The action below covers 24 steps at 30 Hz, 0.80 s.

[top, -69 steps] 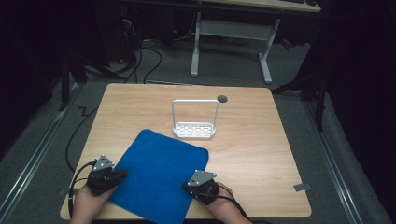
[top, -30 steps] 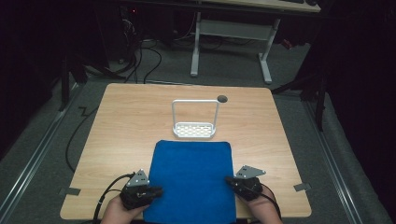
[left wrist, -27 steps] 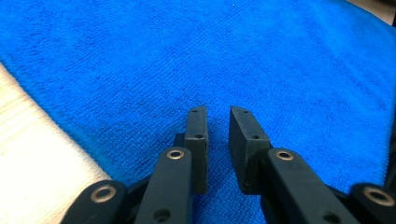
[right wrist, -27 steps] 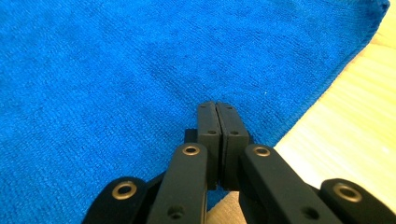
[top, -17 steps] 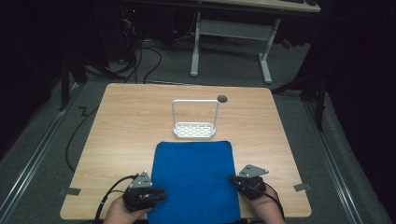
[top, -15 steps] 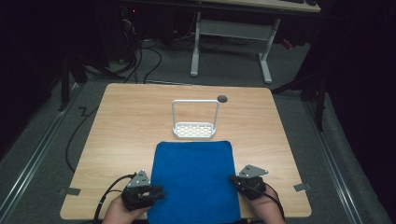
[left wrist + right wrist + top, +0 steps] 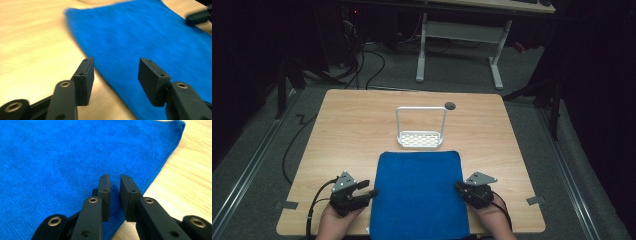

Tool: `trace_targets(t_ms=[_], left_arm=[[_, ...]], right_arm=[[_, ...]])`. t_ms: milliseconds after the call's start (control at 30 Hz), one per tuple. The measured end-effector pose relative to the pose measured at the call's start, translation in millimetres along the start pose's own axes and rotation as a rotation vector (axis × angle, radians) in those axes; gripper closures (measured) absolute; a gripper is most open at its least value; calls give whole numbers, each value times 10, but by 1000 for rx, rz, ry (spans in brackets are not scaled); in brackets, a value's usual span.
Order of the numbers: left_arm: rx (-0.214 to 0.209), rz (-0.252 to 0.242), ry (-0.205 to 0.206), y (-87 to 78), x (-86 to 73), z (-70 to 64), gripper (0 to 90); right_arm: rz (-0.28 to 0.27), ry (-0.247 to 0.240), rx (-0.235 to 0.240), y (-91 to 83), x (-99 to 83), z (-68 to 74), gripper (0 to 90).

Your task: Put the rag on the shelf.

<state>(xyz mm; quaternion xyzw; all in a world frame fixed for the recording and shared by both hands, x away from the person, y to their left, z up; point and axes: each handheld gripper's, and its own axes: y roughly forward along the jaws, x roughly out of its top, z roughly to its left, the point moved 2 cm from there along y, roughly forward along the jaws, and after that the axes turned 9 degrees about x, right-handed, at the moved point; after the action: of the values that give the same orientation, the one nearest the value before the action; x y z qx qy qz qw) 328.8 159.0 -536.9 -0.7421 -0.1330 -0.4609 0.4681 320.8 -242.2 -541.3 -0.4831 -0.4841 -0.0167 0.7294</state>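
The blue cloth (image 7: 419, 192) lies flat at the lower middle of the high view, its near edge at the front rim of the counter (image 7: 342, 135), just below the white wire rack (image 7: 420, 131). The left claw (image 7: 368, 190) stands spread at the cloth's left edge, while the right claw (image 7: 459, 187) is nearly pressed together over the right edge, a narrow gap between its jaws and no fabric visibly pinched. If either claw closes off the edge it could grab nothing or bunch only one side, dragging the cloth askew toward the rack.
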Motion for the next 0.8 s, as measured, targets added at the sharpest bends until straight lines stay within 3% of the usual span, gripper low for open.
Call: trace_targets(t_ms=[100,233,367,433,467,633,667,800], left_arm=[[37,1,-34,77,83,127,454],[55,7,-69,211,192,231,459],[75,16,-49,371,324,279,462],[89,24,-27,514,423,301,457],[89,24,-27,514,423,301,458],[103,51,-48,712,532,373,496],[89,79,-60,781,570,398,510],[94,50,-73,826,587,406,552]], right_arm=[[7,7,-5,-26,-17,-8,799],[12,13,-4,-59,-38,-13,789],[-21,9,-8,-87,-27,-25,752],[-73,43,-5,-124,-7,-50,709],[-73,43,-5,-124,-7,-50,709],[-101,69,-6,-136,-6,-79,672],[-104,82,0,-130,-4,-84,672],[-105,82,7,-120,0,-85,669]])
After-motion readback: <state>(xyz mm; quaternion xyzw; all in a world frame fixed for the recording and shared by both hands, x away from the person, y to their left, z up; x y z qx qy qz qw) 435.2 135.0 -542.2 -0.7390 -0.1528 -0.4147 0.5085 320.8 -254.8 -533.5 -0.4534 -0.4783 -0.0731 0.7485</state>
